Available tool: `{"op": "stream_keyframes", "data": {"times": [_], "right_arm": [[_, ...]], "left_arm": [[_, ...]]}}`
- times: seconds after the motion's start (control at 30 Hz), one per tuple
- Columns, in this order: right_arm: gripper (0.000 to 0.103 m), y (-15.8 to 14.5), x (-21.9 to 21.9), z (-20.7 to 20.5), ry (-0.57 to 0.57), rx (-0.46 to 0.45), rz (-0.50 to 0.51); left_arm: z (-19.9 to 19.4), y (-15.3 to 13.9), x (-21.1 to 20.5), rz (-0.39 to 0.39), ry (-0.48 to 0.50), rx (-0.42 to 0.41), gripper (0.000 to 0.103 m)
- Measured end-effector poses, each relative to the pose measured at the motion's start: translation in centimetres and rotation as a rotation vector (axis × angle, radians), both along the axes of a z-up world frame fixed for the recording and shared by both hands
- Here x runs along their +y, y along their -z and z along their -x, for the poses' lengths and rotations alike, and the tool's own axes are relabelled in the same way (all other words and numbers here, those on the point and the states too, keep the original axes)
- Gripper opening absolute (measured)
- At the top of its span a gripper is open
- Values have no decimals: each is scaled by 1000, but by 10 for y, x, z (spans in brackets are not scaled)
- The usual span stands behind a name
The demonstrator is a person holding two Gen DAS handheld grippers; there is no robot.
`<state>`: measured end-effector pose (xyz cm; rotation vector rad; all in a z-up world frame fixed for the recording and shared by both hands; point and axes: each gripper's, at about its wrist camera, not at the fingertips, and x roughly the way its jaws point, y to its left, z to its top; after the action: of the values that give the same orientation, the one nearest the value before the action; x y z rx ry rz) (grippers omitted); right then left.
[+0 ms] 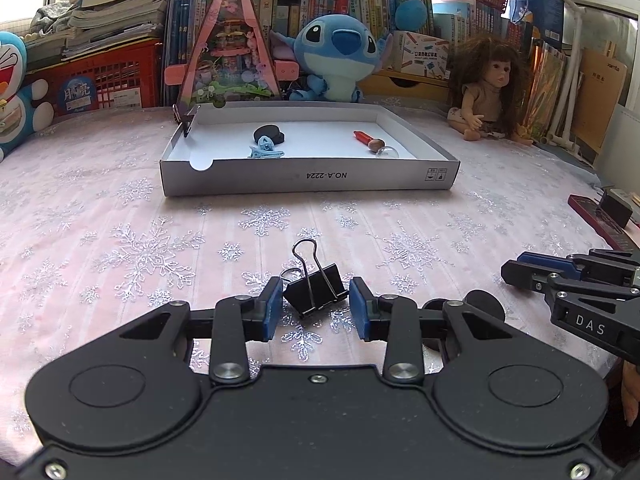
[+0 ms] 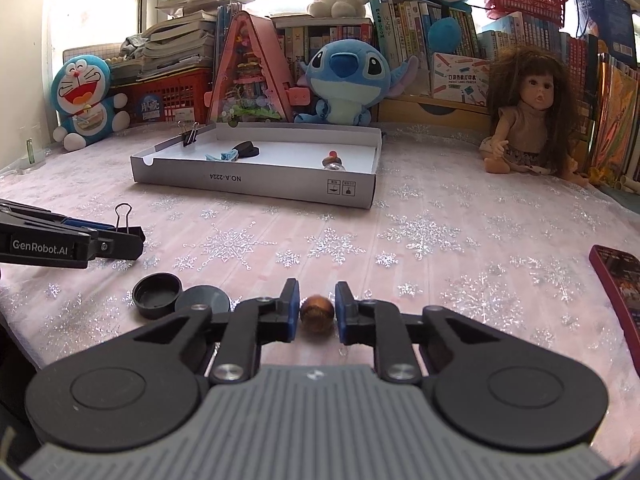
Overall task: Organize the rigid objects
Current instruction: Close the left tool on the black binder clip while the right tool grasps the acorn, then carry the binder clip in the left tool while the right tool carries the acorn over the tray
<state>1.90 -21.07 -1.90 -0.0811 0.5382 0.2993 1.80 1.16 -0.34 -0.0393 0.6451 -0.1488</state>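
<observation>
The far side of the shallow white cardboard tray (image 2: 256, 186) is partly hidden by its own front wall, so the small things inside show only in part: a flat black round piece (image 1: 267, 134), a light blue plastic clip (image 1: 265, 149), a red pen-like stick (image 1: 365, 138) and a small clear glass ball (image 1: 387, 153) with a brown ball touching it. A second black binder clip (image 2: 189, 135) is clamped on the left wall of the tray. At the right edge a dark red flat object (image 2: 618, 280) is cut off by the frame, and I cannot tell what it is.

The left gripper (image 1: 314, 307) is low over the pink tablecloth with silver snowflakes (image 1: 140, 248). A black metal binder clip with wire handles (image 1: 316, 290) stands between its blue pads; the left pad seems to touch the clip, while a thin gap shows at the right pad, so I cannot tell if it is really gripped.

The right gripper (image 2: 317, 314) has its pads close on both sides of a small brown glossy ball (image 2: 317, 314) that lies on the cloth. Whether both pads press on it I cannot tell. Just left of this gripper lie a black round cap (image 2: 157, 295), open side up, and a grey round disc (image 2: 202, 299), touching each other.
</observation>
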Motion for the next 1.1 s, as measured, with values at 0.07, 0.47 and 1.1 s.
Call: {"op": "stream_keyframes", "data": {"times": [0.07,0.47,1.1], "right_arm": [[37,1,-1,2,4,0,-6],[29,1,-5,12,-3,2,20],[22,-30,-1,-42,27,-19,-22]], "left_arm": [[1,0,0,1,-3,1,34],[-1,0,1,2,-12,0,34],[-51,-47,29,18,-71,-83,34]]}}
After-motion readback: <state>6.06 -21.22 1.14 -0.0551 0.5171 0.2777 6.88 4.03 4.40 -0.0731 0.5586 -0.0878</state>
